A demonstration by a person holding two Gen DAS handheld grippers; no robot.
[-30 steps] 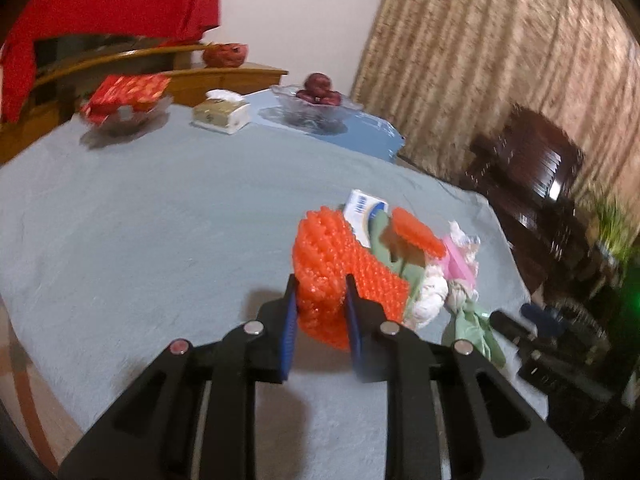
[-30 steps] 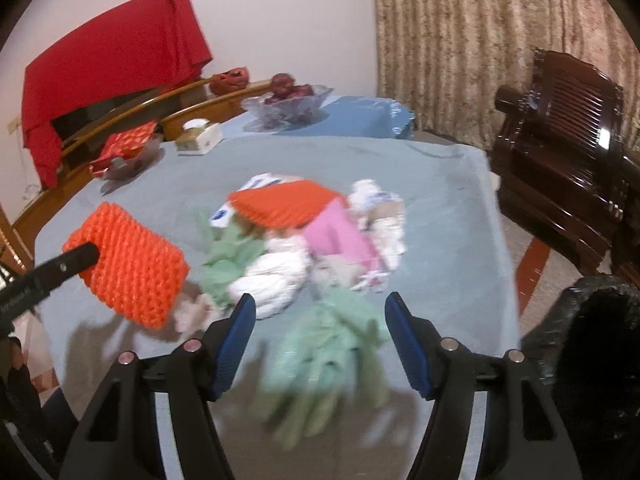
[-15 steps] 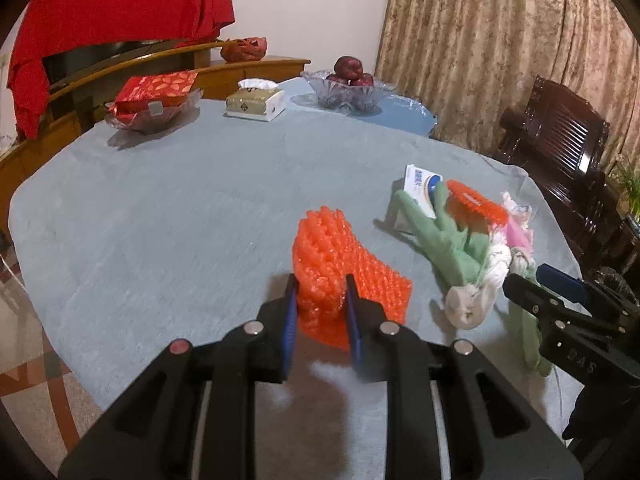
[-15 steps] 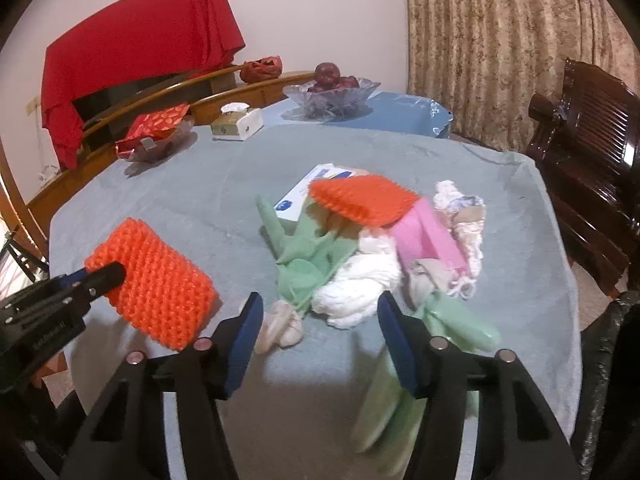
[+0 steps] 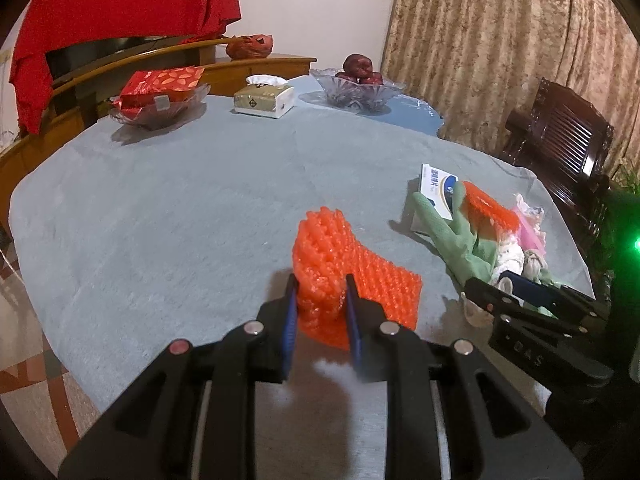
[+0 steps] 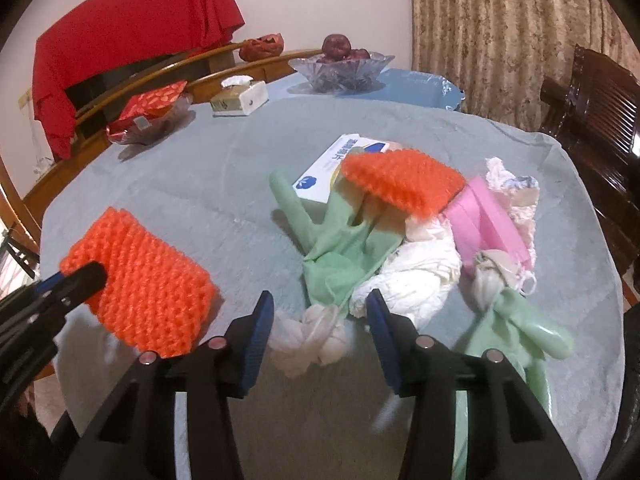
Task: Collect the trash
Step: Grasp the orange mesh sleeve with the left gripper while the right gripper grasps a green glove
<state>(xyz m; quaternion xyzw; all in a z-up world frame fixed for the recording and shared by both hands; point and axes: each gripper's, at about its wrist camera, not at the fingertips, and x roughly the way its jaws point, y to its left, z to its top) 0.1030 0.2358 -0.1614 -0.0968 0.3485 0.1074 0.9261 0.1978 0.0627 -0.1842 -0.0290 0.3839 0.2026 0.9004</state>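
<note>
My left gripper (image 5: 320, 296) is shut on an orange foam net sleeve (image 5: 360, 276), which also shows at the left of the right wrist view as the orange sleeve (image 6: 148, 280). The trash pile lies on the grey cloth: a green glove (image 6: 340, 248), a second orange net (image 6: 404, 180), a white and blue box (image 6: 340, 160), a pink pack (image 6: 488, 220) and white crumpled paper (image 6: 416, 272). My right gripper (image 6: 320, 312) is closing around a small white wad (image 6: 308, 336); the wad sits between the jaws, and the pads do not press on it.
At the table's far side stand a glass fruit bowl (image 6: 340, 68), a tissue box (image 6: 240, 98) and a dish with a red packet (image 6: 148, 116). A dark wooden chair (image 6: 600, 100) is at the right. A second green glove (image 6: 520, 328) lies near the front edge.
My right gripper has moved left across the pile, from over the green glove to the white wad, and its jaws have narrowed. The left gripper still holds the orange sleeve, a little lower.
</note>
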